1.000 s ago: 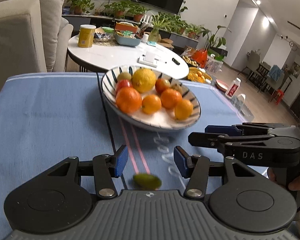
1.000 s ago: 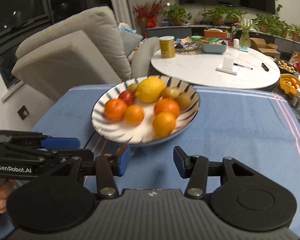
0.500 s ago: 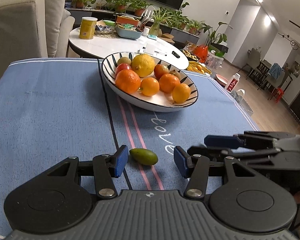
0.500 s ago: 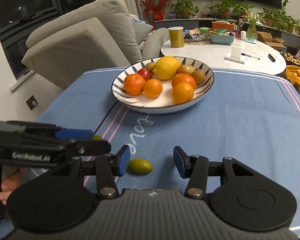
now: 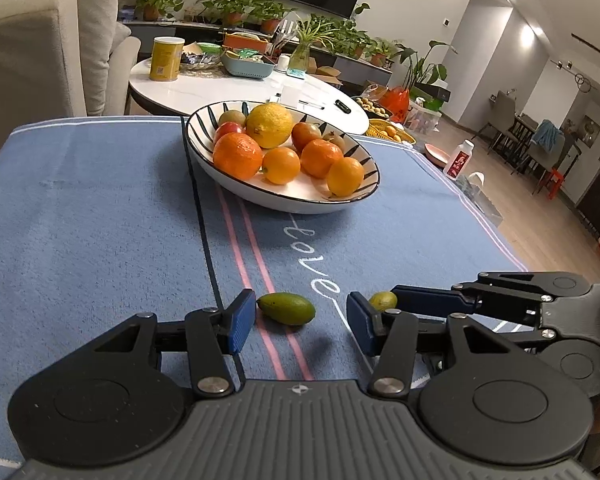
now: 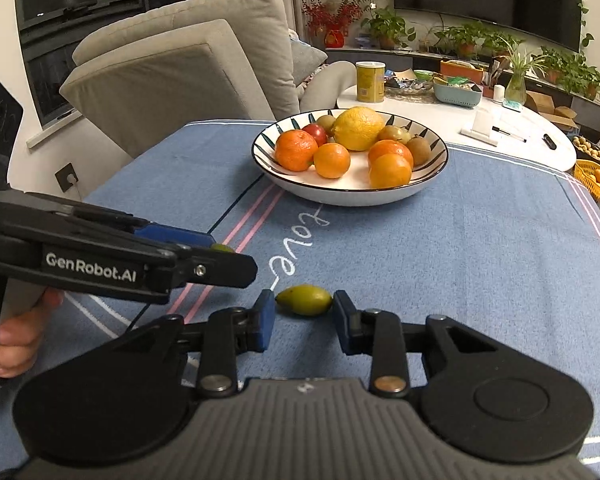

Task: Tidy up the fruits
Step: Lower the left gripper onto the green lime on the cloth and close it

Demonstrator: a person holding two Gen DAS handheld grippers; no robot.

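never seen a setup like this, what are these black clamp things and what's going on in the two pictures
No robot here: a person holds a black two-finger clamp in each hand; part of one hand shows on a handle. Each clamp carries a wide-angle camera that looks out along its blue-tipped fingers, so one picture comes from the left gripper and the other from the right gripper, and each also sees the other clamp from the side.

On the blue cloth stands a striped bowl of oranges, a lemon and other fruit. Two small green fruits lie loose on the cloth. The first green fruit lies between the left gripper's open fingers, not gripped. The second green fruit sits right at the right gripper's tips; I cannot tell whether they are pressing on it. Nothing is lifted.
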